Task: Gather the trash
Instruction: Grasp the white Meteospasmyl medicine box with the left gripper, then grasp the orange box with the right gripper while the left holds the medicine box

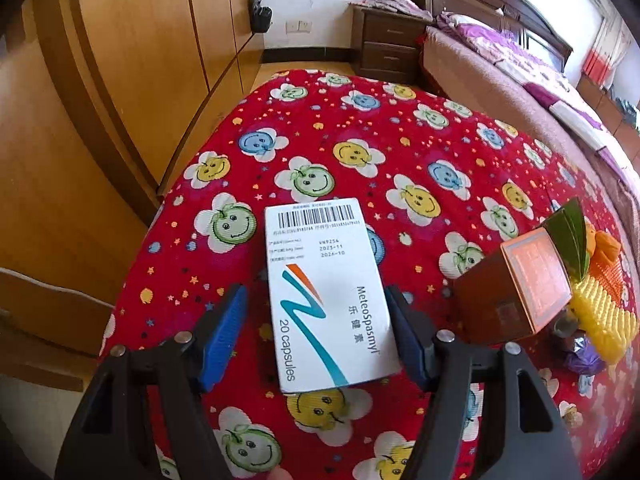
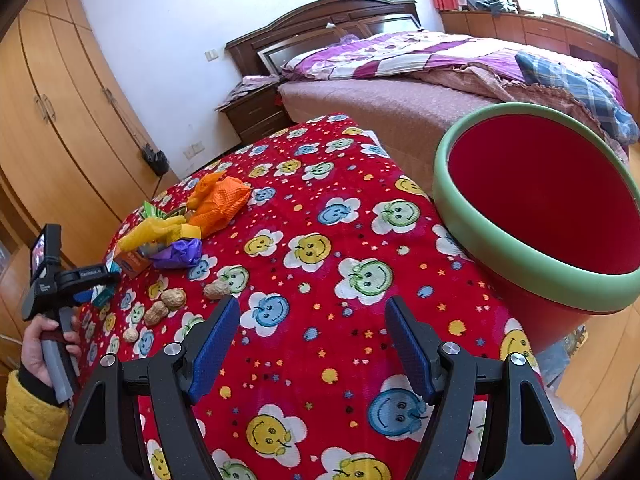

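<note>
One capsule box (image 1: 328,296) flat, long axis w/ left gripper (image 1: 316,312) fingers.

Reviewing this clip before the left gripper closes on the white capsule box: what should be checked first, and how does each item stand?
1. White capsule box between left gripper fingers: ok.
2. Fingers pressing the box: not ok, gap on the left side.
3. Brown box clear of the fingers: ok.
4. Right gripper empty: ok.
5. Red bin open, standing beside the table: ok.
6. Bin contents: cannot tell.
</note>
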Available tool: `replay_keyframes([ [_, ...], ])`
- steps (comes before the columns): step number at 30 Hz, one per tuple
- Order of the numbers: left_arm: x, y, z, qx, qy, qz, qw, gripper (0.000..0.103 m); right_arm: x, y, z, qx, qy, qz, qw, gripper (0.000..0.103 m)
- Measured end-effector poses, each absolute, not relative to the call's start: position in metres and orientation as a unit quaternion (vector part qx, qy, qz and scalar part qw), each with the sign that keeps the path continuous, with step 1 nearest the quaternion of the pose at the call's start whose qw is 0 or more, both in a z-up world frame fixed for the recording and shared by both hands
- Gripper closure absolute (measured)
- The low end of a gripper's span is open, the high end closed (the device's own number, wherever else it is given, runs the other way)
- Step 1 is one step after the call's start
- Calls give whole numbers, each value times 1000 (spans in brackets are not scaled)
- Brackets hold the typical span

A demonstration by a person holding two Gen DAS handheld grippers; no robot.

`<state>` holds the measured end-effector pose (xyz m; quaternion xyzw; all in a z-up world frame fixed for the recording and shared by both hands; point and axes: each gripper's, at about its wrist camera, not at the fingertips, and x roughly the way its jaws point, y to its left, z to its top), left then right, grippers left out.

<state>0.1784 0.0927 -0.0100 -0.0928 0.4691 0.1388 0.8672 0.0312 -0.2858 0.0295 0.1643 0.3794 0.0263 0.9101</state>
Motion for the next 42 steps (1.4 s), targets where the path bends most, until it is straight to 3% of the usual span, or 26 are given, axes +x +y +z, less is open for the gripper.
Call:
replay_keyframes([
  [4, 178, 90, -12, -79, 468, 132, 870, 34, 35, -277, 32, 157, 380, 35, 911, 27],
  [8, 173, 87, -10, -68, 461, 108, 878, 52, 38, -266, 39, 147, 376, 52, 913, 23],
  [26, 124, 138, 32, -95, 424, 95, 895, 52, 93, -151, 79, 67, 396, 182, 898, 19],
  [42, 108, 155, 14, -125, 408, 98, 899, 52, 175, -40, 51, 17, 422, 223, 879, 19],
])
